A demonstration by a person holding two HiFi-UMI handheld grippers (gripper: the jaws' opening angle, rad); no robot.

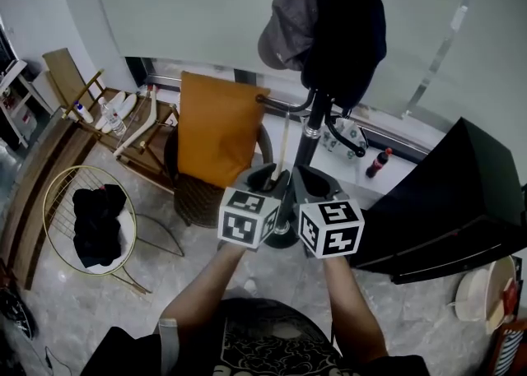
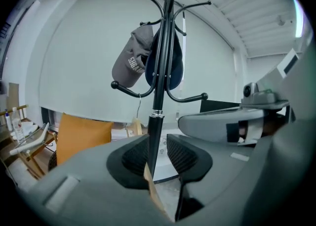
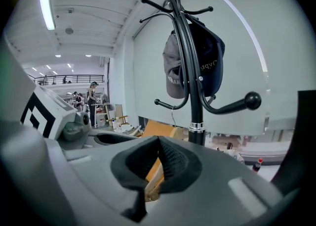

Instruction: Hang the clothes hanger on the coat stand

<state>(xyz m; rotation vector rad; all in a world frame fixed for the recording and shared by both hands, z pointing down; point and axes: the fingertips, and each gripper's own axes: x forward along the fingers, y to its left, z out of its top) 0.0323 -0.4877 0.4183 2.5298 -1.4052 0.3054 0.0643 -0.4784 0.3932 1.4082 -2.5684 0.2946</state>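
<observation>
The black coat stand (image 1: 314, 132) stands in front of me with a grey cap (image 1: 290, 22) and a dark cap (image 1: 346, 33) on its upper arms. The wooden clothes hanger (image 1: 284, 146) hangs edge-on; its wire hook (image 2: 139, 104) sits at a lower arm (image 1: 286, 104) of the stand. My left gripper (image 1: 270, 177) has its jaws slightly apart, with the hanger's wood (image 2: 149, 179) lying between them against one jaw. My right gripper (image 1: 310, 182) is shut on a strip of the hanger's wood (image 3: 153, 173). Both grippers sit side by side just before the pole.
An orange cushion (image 1: 216, 126) leans on a round chair left of the stand. A gold wire basket (image 1: 67, 218) with black cloth lies on the floor at the left. A black panel (image 1: 461, 201) rises at the right. A dark bottle (image 1: 376, 163) stands behind the stand's base.
</observation>
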